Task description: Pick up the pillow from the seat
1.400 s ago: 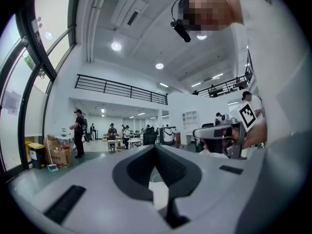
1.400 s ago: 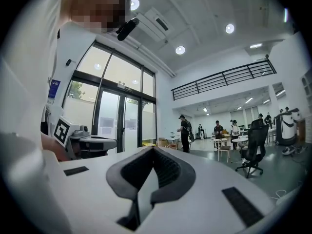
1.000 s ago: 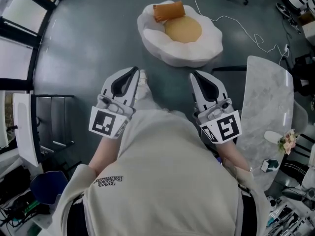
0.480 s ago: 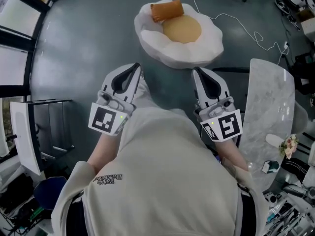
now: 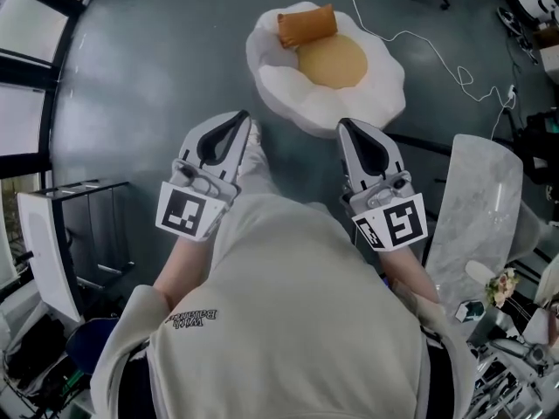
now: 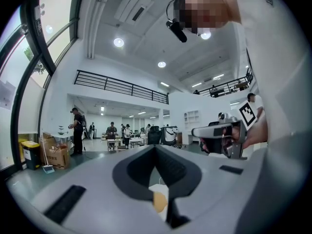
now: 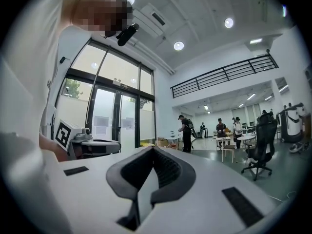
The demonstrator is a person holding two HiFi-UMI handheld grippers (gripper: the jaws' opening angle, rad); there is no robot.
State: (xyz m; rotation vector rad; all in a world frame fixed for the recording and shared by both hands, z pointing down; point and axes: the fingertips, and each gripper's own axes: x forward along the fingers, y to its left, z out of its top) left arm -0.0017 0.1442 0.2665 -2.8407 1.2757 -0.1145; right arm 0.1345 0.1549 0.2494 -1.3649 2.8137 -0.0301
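Note:
An orange pillow [image 5: 307, 24] lies at the far edge of a white, egg-shaped seat [image 5: 376, 90] with a yellow middle, on the grey floor. My left gripper [image 5: 241, 117] and right gripper [image 5: 343, 125] are held side by side in front of my chest, pointing toward the seat, well short of the pillow. Both are shut and hold nothing. In the left gripper view the jaws [image 6: 156, 148] meet at the tip, and a sliver of white and yellow seat [image 6: 159, 199] shows through the gap below. The right gripper view shows its jaws [image 7: 153, 149] likewise closed, aimed across the hall.
A marble table [image 5: 476, 208] stands at my right with small flowers [image 5: 500, 285] on it. A white cable [image 5: 437, 51] snakes over the floor behind the seat. Glass walls and a white panel [image 5: 44, 243] line the left. An office chair [image 7: 261, 145] and several people stand far off.
The seat and pillow have shifted rightward and sit nearer the gripper tips in the head view. Both grippers stay shut, held the same way.

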